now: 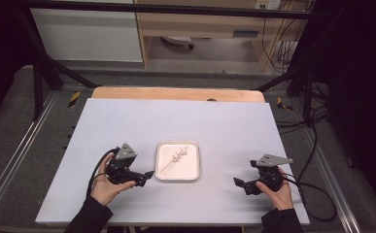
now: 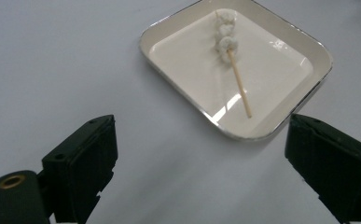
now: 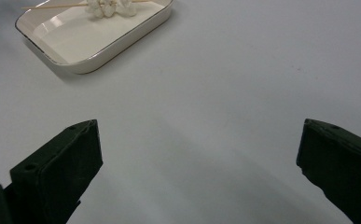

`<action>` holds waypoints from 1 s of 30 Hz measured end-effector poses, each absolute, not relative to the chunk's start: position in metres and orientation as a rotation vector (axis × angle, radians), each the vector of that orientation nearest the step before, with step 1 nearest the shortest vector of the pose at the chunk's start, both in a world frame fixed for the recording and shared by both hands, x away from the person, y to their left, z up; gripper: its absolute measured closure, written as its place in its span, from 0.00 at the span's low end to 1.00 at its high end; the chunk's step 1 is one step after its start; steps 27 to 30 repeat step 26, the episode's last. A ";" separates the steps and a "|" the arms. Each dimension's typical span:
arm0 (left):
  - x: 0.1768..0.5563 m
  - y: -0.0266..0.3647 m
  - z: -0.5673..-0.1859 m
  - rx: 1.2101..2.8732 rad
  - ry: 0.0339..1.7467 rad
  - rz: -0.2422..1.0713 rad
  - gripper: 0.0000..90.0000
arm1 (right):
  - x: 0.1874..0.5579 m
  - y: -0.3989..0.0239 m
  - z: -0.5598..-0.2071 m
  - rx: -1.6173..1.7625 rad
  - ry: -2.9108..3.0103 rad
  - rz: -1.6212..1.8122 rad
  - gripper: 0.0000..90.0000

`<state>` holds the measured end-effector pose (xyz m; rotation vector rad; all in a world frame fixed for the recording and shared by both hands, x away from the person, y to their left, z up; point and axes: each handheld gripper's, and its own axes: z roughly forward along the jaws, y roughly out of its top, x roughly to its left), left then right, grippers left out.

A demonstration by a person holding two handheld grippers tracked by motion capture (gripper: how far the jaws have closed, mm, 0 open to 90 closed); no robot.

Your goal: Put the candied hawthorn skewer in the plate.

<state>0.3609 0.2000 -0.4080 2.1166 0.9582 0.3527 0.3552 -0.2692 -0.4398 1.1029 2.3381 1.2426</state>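
From high above our side of the table (image 1: 127,121) we look forward and down. The left gripper view looks low between its own jaws, close to the tray (image 2: 281,39). The right gripper view looks from farther away, and the tray (image 3: 117,49) sits at its top. All three views share the tray (image 1: 177,178).

Cream square ceramic tray (image 2: 281,70), silver rim. Pale wooden skewer (image 2: 239,84), white lumpy pieces (image 2: 225,37). Pale grey tabletop (image 1: 127,126). Black jaws on left gripper (image 2: 201,158) and right gripper (image 3: 199,163).
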 end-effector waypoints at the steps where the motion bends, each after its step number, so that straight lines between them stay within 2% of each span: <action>1: 0.359 0.204 -0.410 2.107 0.959 0.356 0.10 | 0.355 -0.269 -0.440 1.106 2.339 1.244 0.01; 4: 0.357 0.217 -0.417 2.098 0.903 0.388 0.09 | 0.355 -0.269 -0.440 1.107 2.342 1.243 0.01; 7: 0.349 0.227 -0.422 2.088 0.978 0.398 0.07 | 0.355 -0.269 -0.441 1.114 2.345 1.246 0.01; 16: 0.345 0.250 -0.440 2.075 1.016 0.400 0.06 | 0.354 -0.270 -0.442 1.132 2.347 1.247 0.01; 30: 0.342 0.258 -0.441 2.057 1.020 0.390 0.06 | 0.354 -0.268 -0.444 1.138 2.368 1.244 0.01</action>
